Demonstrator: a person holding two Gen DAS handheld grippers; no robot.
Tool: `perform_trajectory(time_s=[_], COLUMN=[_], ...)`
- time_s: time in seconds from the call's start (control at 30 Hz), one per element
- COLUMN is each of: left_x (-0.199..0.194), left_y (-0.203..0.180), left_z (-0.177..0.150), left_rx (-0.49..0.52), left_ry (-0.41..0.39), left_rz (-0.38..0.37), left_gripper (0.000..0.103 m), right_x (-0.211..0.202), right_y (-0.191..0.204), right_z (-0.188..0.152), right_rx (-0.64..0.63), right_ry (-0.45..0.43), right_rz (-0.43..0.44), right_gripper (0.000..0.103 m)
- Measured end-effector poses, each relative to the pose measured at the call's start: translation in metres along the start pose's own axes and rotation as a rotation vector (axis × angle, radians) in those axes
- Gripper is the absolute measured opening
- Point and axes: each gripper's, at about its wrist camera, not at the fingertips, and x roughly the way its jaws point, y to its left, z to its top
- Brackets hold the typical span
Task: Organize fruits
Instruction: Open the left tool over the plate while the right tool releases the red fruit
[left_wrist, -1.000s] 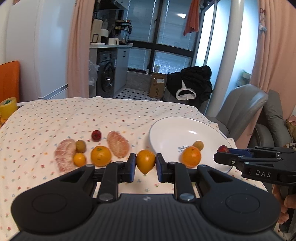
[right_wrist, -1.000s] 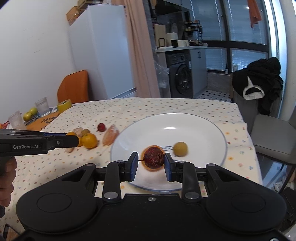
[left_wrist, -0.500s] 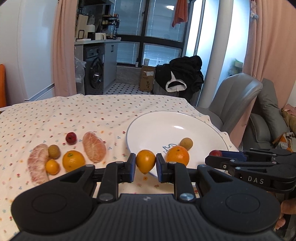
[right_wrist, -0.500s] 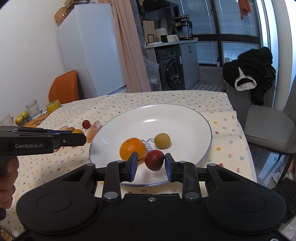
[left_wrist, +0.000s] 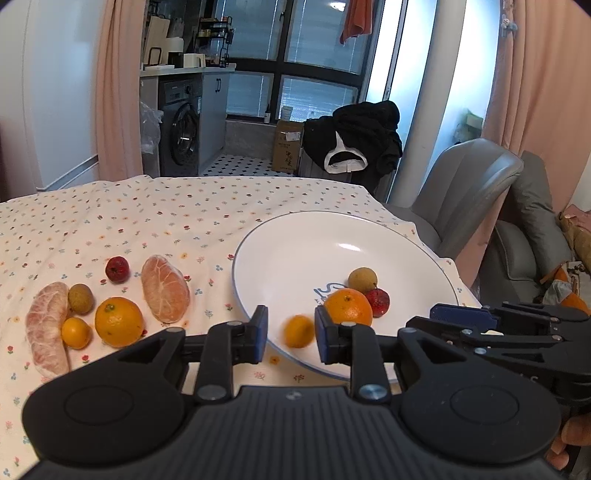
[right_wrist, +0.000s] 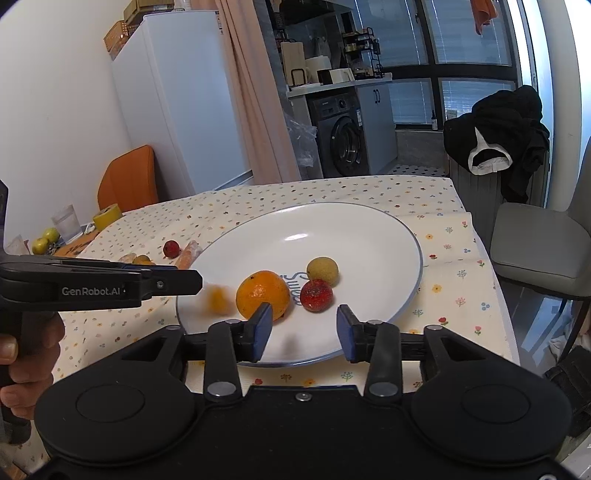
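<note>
A white plate (left_wrist: 280, 236) (right_wrist: 369, 229) holds an orange (left_wrist: 348, 307) (right_wrist: 263, 294), a red fruit (left_wrist: 377, 302) (right_wrist: 316, 294) and a yellowish longan (left_wrist: 362, 279) (right_wrist: 322, 270). My left gripper (left_wrist: 291, 334) hangs open over the plate's near rim. A small orange fruit (left_wrist: 299, 331) (right_wrist: 218, 301), motion-blurred, is loose between its pads, touching neither. My right gripper (right_wrist: 303, 330) is open and empty, just short of the red fruit. Each gripper also shows side-on in the other's view: left gripper (right_wrist: 184, 282), right gripper (left_wrist: 454, 312).
On the flowered cloth left of the plate lie two peeled pomelo segments (left_wrist: 165, 288) (left_wrist: 46, 325), an orange (left_wrist: 118, 322), a small orange fruit (left_wrist: 75, 332), a longan (left_wrist: 80, 298) and a red fruit (left_wrist: 117, 268). Grey chairs (left_wrist: 465, 192) stand off the table's right edge.
Both grippers opened. The right one let the red fruit go onto the plate beside the orange. The left one moved right over the rim and released the small orange fruit.
</note>
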Motion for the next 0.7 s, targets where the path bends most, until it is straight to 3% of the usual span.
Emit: perform_trajectory(time_s=[0.13, 0.27, 0.5, 0.6, 0.7], left_x=[-0.004, -0.014, -0.039, -0.05, -0.058], left_y=[0.004, 0.01, 0.029, 0.037, 0.046], left_z=[-0.001, -0.002, -0.005, -0.008, -0.012], left_rx=[-0.007, -0.012, -0.061, -0.083, -0.098], left_ry=[0.005, 0.002, -0.016, -0.03, -0.031], left_rz=[0.007, 0.014, 0.042, 0.061, 0.091], left_gripper=[0.026, 0.027, 0.055, 0.066, 0.069], right_x=[-0.003, -0.005, -0.005, -0.008, -0.01], right_y=[0.003, 0.007, 0.018, 0.022, 0.027], right_z=[-0.001, 0.0, 0.0, 0.003, 0.004], right_rx=[0.001, 0.014, 0.025, 0.04, 0.059], right_ry=[-0.008, -0.02, -0.018, -0.037, -0.051], right_rz=[-0.002, 0.01, 0.033, 0.042, 0.056], right_gripper=[0.05, 0.05, 0.054, 0.061, 0.075])
